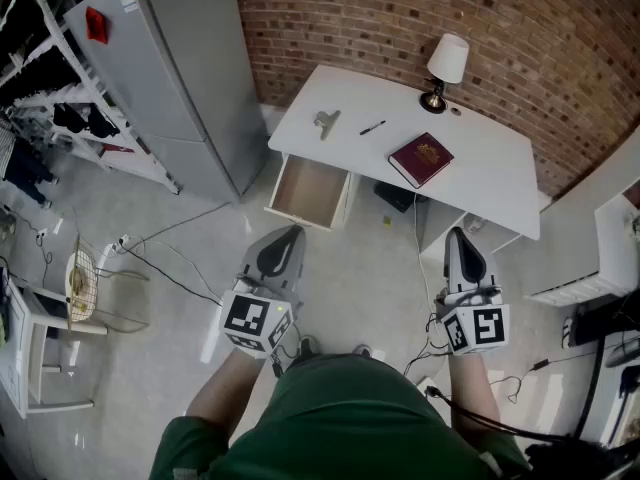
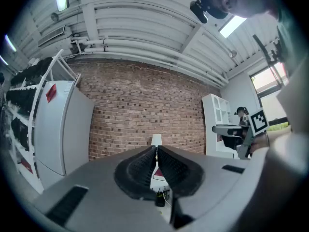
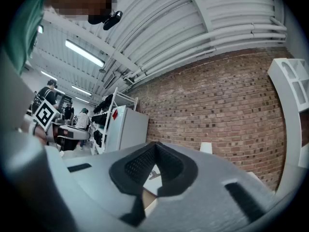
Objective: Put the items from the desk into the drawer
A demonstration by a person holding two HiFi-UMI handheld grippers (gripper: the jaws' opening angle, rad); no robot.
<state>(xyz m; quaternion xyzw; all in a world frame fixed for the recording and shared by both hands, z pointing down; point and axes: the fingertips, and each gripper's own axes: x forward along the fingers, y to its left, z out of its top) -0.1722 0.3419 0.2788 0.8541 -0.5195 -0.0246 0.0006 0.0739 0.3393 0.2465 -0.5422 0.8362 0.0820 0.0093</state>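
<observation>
Across the floor stands a white desk with a dark red book, a black pen and a small grey metal clip on top. Its wooden drawer is pulled open at the left and looks empty. Both grippers are held low in front of me, well short of the desk. My left gripper is shut with nothing in it and points toward the drawer. My right gripper is shut too; past its jaws the clip shows on the desk.
A table lamp stands at the desk's back edge. A tall grey fridge is left of the desk, with a white rack beyond it. Cables trail over the floor. A white cabinet is at the right.
</observation>
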